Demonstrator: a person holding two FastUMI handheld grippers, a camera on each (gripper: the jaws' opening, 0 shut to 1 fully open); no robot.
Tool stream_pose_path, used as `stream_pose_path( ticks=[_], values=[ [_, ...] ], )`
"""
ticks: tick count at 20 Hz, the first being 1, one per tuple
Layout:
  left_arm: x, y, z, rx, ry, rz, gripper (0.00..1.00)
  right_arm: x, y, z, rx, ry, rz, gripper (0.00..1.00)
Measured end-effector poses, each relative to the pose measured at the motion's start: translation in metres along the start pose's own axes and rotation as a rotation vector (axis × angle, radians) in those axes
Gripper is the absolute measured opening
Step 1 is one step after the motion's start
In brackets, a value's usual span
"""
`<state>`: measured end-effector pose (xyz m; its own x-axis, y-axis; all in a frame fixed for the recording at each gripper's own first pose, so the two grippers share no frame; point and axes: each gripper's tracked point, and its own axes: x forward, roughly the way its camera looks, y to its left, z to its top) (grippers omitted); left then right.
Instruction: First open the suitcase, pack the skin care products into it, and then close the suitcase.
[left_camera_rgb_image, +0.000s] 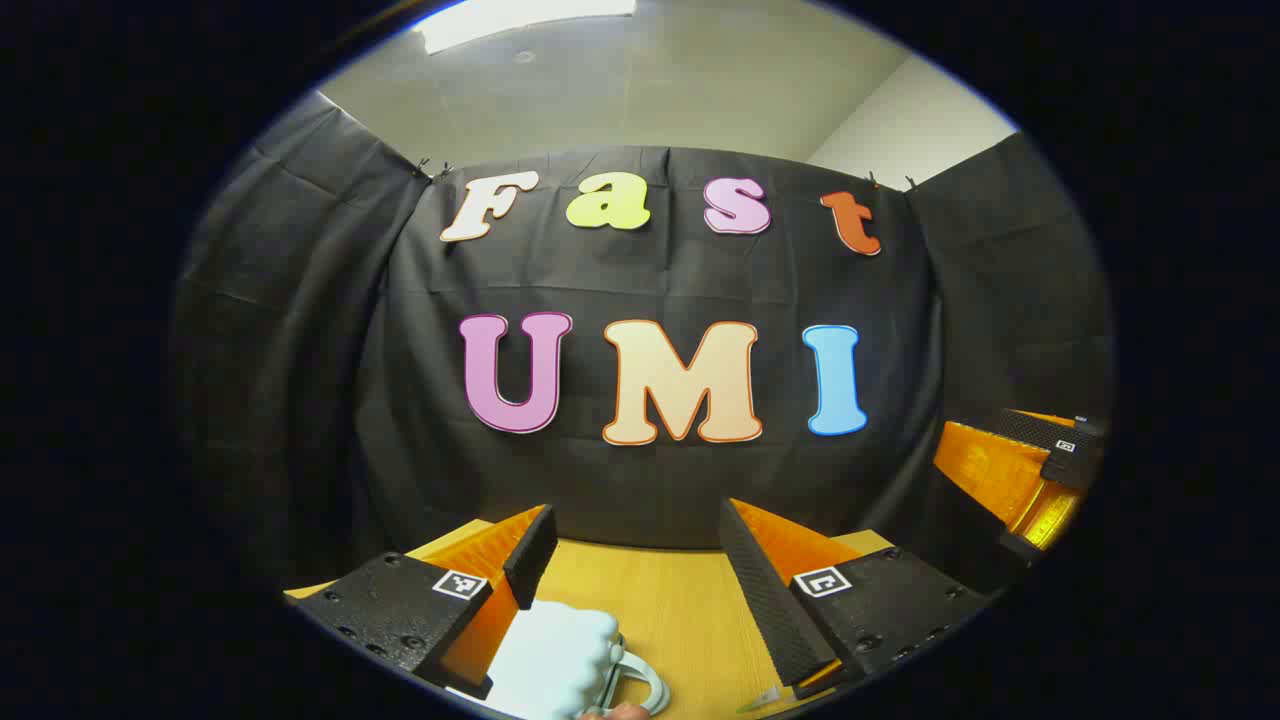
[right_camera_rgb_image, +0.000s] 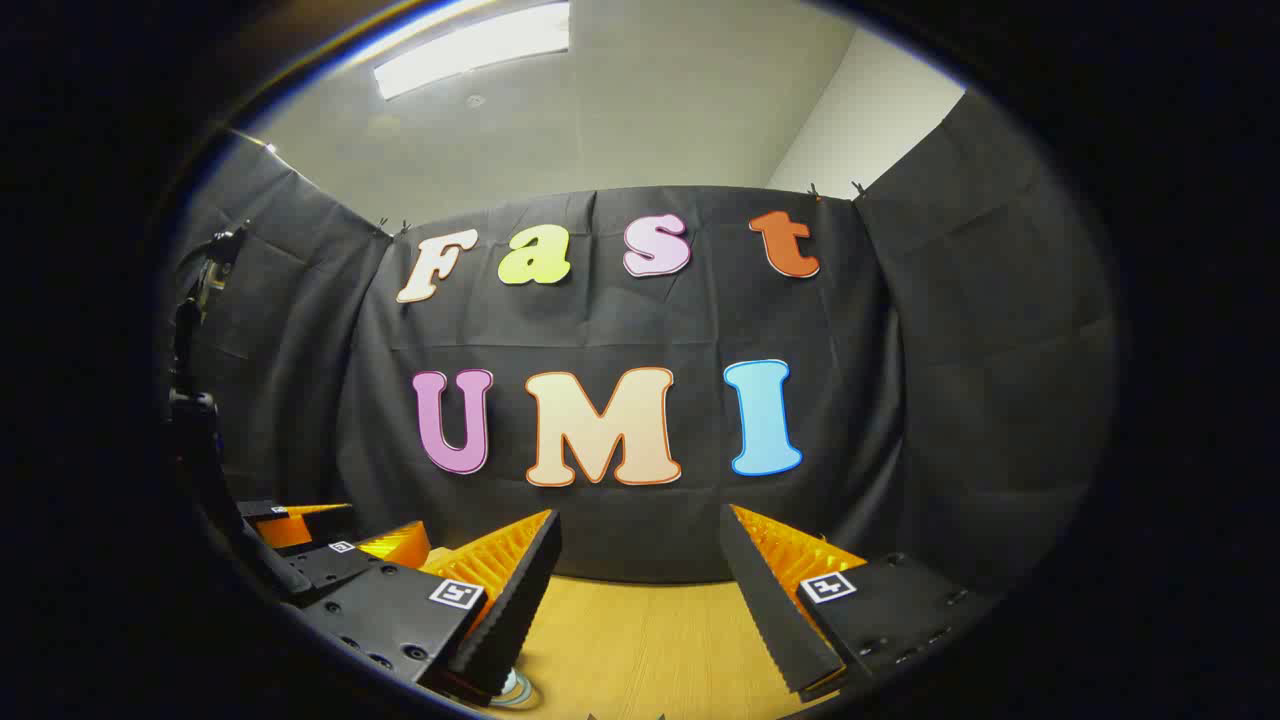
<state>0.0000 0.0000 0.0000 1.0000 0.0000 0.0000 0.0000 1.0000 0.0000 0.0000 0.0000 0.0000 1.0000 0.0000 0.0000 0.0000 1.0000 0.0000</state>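
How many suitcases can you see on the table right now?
1: a pale suitcase with a handle lies on the wooden table at the bottom of the left gripper view, by the open left gripper. Others may be hidden below.

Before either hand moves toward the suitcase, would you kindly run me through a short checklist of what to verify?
1. Left tongs open: ok, the fingers stand wide apart with nothing between them.
2. Right tongs open: ok, wide gap, nothing held.
3. Pale blue-white object with a looped handle lies on the wooden table just ahead of the left tongs: ok, close by its left finger, contact cannot be told.
4. Whether that object is the suitcase: cannot tell, it is cut off at the lower edge.
5. Skin care products located: cannot tell.
6. Tongs apart from each other: ok, they sit side by side with space between.
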Motion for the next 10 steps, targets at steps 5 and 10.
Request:
stream_pose_path(
  ticks=[5, 10],
  values=[
    [0.005, -0.014, -0.008, 0.013, 0.019, 0.005, 0.95, 0.000, 0.000, 0.000, 0.000, 0.000, 0.000, 0.98],
    [0.001, -0.028, -0.042, 0.037, 0.105, 0.048, 0.95, 0.003, 0.007, -0.004, 0.066, -0.010, 0.052, 0.99]
  ],
)
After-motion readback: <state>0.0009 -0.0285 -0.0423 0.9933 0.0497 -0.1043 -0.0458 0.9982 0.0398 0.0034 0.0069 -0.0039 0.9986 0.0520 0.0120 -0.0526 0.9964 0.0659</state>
